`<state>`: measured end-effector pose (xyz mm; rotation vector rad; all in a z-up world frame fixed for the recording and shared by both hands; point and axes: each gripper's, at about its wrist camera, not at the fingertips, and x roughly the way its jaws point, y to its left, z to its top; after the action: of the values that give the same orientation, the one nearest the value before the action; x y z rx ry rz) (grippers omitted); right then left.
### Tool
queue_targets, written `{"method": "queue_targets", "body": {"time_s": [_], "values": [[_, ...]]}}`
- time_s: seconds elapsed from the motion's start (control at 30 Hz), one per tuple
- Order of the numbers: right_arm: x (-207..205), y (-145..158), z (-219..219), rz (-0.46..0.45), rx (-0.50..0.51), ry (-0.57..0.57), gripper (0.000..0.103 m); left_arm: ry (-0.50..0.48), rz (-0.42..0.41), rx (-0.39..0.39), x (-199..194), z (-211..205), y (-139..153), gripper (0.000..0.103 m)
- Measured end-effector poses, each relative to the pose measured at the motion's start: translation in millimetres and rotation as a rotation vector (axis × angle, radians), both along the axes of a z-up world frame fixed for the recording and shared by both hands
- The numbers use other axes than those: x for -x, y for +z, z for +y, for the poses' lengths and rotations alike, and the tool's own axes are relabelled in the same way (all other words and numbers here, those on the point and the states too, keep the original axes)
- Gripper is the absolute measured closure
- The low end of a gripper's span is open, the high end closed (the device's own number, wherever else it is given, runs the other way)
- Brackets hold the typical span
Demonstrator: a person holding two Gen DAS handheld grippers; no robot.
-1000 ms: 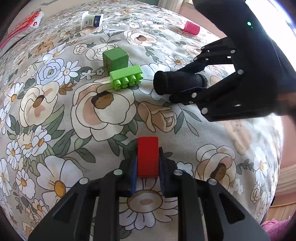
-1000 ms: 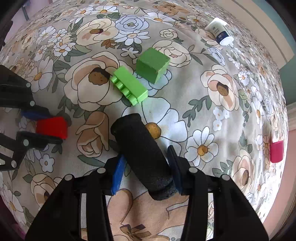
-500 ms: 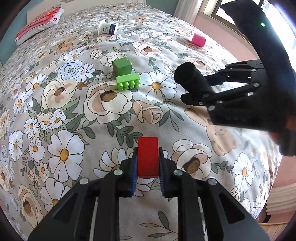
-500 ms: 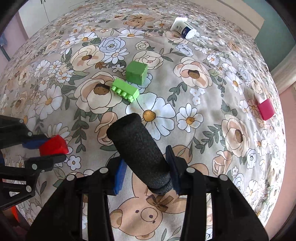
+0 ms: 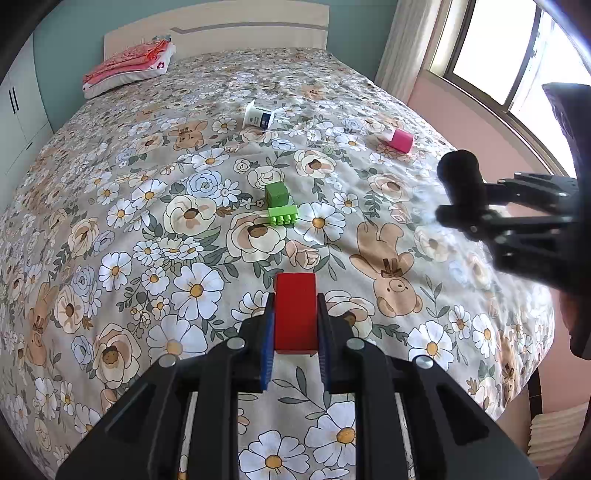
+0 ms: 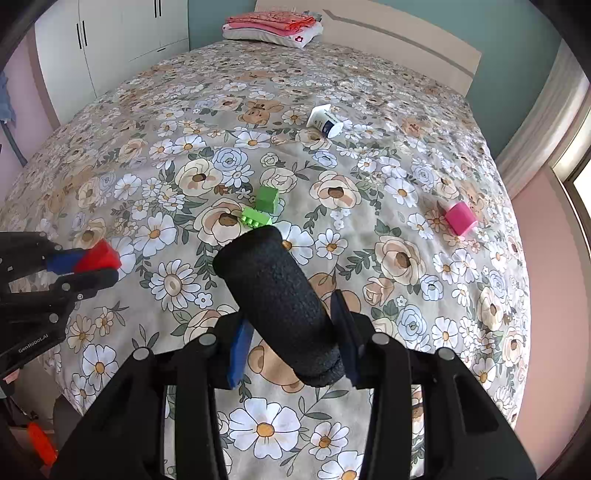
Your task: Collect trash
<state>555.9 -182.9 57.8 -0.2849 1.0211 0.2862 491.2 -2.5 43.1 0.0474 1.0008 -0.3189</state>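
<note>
My left gripper (image 5: 295,325) is shut on a red block (image 5: 295,314) and holds it well above the floral bedspread (image 5: 147,221); it shows in the right wrist view (image 6: 92,264) at the left. My right gripper (image 6: 291,332) is shut on a black foam cylinder (image 6: 275,299), also lifted; it shows in the left wrist view (image 5: 461,181) at the right. On the bed lie a green cube (image 5: 277,195), a green studded brick (image 5: 282,215), a white tube (image 5: 258,118) and a pink block (image 5: 402,139).
A folded red and white pile (image 5: 125,70) lies by the headboard (image 5: 221,33). White cupboards (image 6: 110,40) stand left of the bed. A window (image 5: 498,66) is at the right. The bed's near edge drops to the floor (image 6: 33,435).
Both grippers have risen and pulled back from the bedspread with their objects held. The view widened from a close look at the green pieces to the whole bed.
</note>
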Motion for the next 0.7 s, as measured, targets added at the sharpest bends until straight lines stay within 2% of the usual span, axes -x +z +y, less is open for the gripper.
{"method": "queue_targets", "body": {"time_s": [0.43,0.7], "values": [[113.1,114.0,-20.7,-0.164,-0.033,-0.027,0.061,0.039,-0.189,-0.015,96.6,-1.9,111.2,0.081],[186.1,169.5,-29.9,-0.253,-0.049,-0.026,0.061,0.056,-0.284,-0.022,156.2,1.7,161.4,0.081]]}}
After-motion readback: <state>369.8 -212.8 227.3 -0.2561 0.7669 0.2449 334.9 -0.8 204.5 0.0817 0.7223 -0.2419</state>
